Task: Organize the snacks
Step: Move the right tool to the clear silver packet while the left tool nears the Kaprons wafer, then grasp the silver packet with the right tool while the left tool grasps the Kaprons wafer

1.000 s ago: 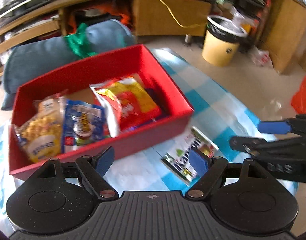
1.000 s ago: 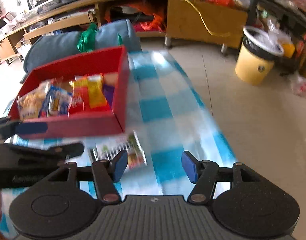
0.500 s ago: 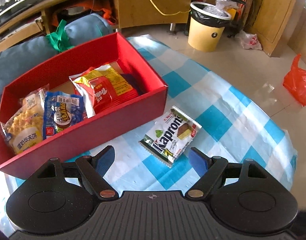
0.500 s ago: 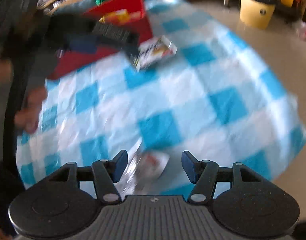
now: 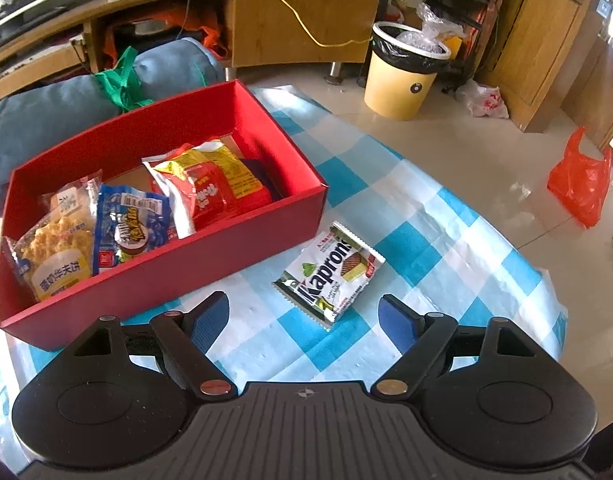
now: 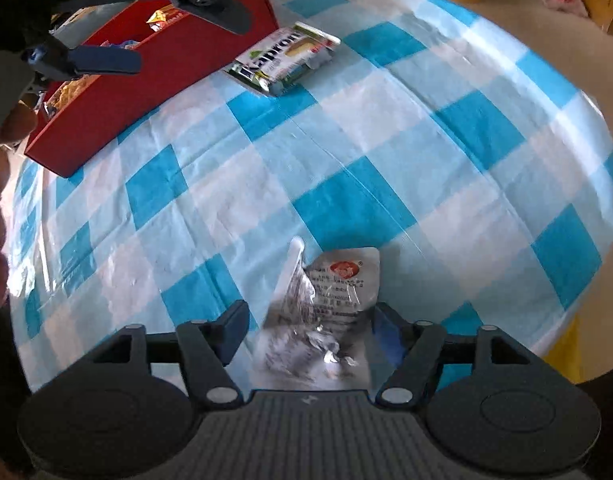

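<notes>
Two views share the blue-and-white checked tablecloth [image 5: 446, 216], the largest thing on show. Next in size, the red cardboard box [image 5: 266, 236] holds several snack bags; only the left wrist view looks down into it, showing a yellow waffle packet [image 5: 58, 256], a blue packet [image 5: 130, 228] and a red-and-yellow bag [image 5: 214, 184]. Just beside the box lies the white Kapron wafer packet [image 5: 330, 272], ahead of the left gripper [image 5: 304, 312], whose jaws stand apart and empty. Only the right wrist view shows a small crinkled silver sachet [image 6: 330, 300] on the cloth between the opening jaws of the right gripper [image 6: 310, 332], untouched by the pads.
</notes>
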{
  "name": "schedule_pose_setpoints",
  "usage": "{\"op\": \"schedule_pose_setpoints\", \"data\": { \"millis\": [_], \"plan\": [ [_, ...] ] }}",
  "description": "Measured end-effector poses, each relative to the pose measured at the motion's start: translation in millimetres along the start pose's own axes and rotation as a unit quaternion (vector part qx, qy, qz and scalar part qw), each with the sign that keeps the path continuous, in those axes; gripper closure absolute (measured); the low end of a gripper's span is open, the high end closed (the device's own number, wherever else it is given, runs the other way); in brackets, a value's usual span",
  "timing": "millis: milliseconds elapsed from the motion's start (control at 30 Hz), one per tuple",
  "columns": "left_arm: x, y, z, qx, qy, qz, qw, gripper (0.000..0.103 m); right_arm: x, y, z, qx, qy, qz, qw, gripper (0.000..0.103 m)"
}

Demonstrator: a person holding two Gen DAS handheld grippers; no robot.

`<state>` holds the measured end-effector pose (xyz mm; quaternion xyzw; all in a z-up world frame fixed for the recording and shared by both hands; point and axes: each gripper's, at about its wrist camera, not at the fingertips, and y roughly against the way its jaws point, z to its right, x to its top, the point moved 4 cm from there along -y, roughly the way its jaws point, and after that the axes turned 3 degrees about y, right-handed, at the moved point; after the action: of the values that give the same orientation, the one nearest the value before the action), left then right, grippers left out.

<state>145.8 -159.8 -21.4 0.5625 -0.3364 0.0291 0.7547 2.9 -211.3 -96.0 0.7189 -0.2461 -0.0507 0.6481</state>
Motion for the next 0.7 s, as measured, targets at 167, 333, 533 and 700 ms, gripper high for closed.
{"op": "schedule_pose_setpoints", "data": {
  "millis": [167, 333, 533, 700],
  "plan": [
    [1.3, 0.2, -10.6, 0.000, 0.012, 0.000, 0.9999, 0.016, 7.3, -3.7, -13.1, -0.026, 0.063, 0.004, 0.998, 0.049],
    [-0.8, -5.0, -13.3, -0.003, 0.011, -0.012, 0.9999, 0.016, 18.6, -0.2, -3.0, -0.013, 0.083, -0.001, 0.996, 0.057],
    [1.9, -22.2, -1.3, -0.012, -0.004, -0.029, 0.9995, 0.016, 37.8, 8.0, 9.7, 0.002, 0.091, 0.019, 0.996, 0.061],
    [13.9, -46.8, 11.4, -0.023, -0.019, -0.043, 0.9986, 0.016, 61.6, 5.8, 25.3, 0.013, 0.097, 0.030, 0.995, 0.061]
  ]
}}
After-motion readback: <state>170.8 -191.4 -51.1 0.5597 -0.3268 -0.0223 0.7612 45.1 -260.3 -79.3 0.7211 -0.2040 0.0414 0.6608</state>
